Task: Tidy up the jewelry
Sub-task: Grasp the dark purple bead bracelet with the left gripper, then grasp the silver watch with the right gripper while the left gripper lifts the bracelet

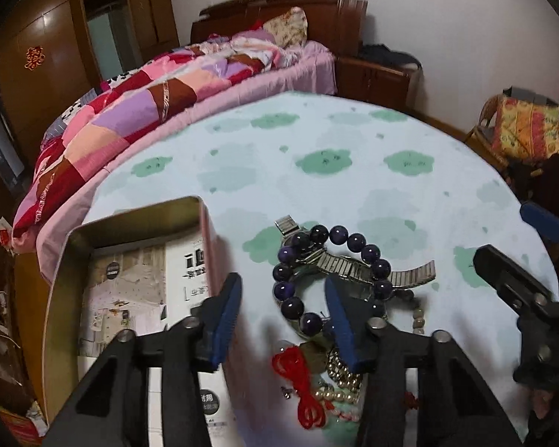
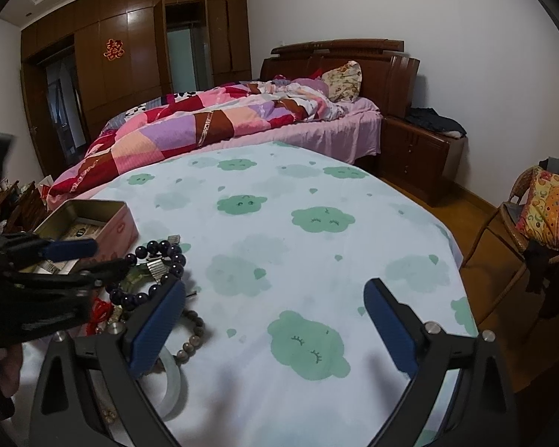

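Bead bracelet (image 1: 331, 272) atop watch (image 1: 357, 266), in jewelry heap near table's near edge, just right of tin (image 1: 130, 272). Beads hard, round, slippery, strung loose; I'd pinch one strand, not whole ring. My left tongs (image 1: 285, 316) half-wide, straddling bracelet, pads not pressing. My right tongs (image 2: 275, 329) wide, empty. Table (image 2: 316, 253) bare toward far edge.

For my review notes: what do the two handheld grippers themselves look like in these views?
Both look alike. The left gripper and right gripper each have a matte black angular frame with triangular cut-outs, round silver bolt heads at the finger joints, and two flat fingers faced with blue pads. No cables, printed markings or sleeves are visible.
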A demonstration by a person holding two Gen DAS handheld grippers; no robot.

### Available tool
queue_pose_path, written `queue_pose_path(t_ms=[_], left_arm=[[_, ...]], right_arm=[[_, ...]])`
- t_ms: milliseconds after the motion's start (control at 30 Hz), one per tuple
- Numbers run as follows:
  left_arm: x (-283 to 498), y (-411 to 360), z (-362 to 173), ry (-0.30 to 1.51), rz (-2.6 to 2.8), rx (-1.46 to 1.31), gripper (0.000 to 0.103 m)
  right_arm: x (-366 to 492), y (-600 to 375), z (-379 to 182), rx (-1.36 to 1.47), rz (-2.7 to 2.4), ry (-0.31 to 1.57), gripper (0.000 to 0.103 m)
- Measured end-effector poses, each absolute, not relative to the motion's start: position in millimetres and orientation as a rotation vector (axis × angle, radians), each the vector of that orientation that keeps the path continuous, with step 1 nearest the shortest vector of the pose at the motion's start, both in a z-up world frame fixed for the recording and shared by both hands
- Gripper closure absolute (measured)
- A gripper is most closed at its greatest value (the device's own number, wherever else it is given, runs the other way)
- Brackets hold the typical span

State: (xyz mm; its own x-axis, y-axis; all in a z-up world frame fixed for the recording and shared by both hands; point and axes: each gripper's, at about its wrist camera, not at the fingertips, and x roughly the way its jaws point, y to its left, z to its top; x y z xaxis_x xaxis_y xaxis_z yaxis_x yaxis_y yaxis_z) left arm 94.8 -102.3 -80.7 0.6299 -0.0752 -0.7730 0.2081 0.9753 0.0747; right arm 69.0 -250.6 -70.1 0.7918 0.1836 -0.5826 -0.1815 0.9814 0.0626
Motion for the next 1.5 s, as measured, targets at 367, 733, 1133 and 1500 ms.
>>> queue_pose_path(t_ms=[367,733,1133,1500], left_arm=[[101.8,-102.3,-89.4,0.905,-0.179,0.147,0.090],[65.5,-82.0,-31.8,0.712,-0.192,0.059,0.090],[53.4,-57.1,-3.6,0.632,-0.180,0.016,0.090],[52.2,-39.9,1.7,0.611,-0.176,-0.008,0.090]], right_arm=[[70.2,-250.5,-69.7,0.011,0.206,0.619,0.005],[72.0,-242.0,-69.7,-0.012,0.225,0.629,0.005],[98.3,-180.8,-68.9,-0.181,0.407,0.700,0.024],[133.3,-137.3,-89.0,-0.286,0.477,0.834,0.039]])
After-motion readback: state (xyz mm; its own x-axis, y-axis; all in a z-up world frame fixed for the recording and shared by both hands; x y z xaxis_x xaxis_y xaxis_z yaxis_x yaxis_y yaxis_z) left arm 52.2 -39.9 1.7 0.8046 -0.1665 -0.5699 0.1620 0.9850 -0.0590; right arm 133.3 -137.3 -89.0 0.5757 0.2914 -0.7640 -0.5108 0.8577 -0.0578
